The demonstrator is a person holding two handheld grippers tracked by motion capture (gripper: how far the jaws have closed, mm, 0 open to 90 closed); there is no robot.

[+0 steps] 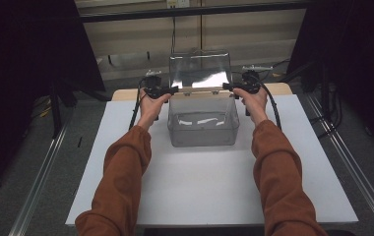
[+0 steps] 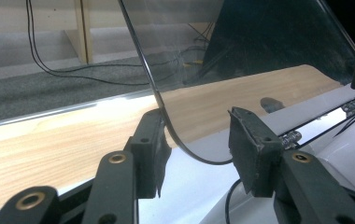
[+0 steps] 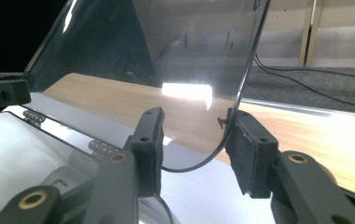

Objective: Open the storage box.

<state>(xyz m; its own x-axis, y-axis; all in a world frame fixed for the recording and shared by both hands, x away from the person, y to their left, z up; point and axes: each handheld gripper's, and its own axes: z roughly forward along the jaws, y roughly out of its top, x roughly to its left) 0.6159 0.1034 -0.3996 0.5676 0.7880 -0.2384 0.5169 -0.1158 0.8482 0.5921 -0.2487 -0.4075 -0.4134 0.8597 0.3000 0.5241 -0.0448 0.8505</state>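
A clear plastic box stands on the white board, its hinged clear lid raised upright at the back. My left gripper is at the lid's lower left corner and my right gripper at its lower right corner. In the left gripper view the lid's curved edge runs between the jaws of the left gripper, against one pad, with a gap to the other. In the right gripper view the lid's edge rests against one pad of the right gripper, clear of the other. Both stand open.
Metal hinges join lid and box along the back rim. A wooden tabletop strip lies behind the white board. Black cables trail on the grey floor beyond. Dark stands flank the table on both sides.
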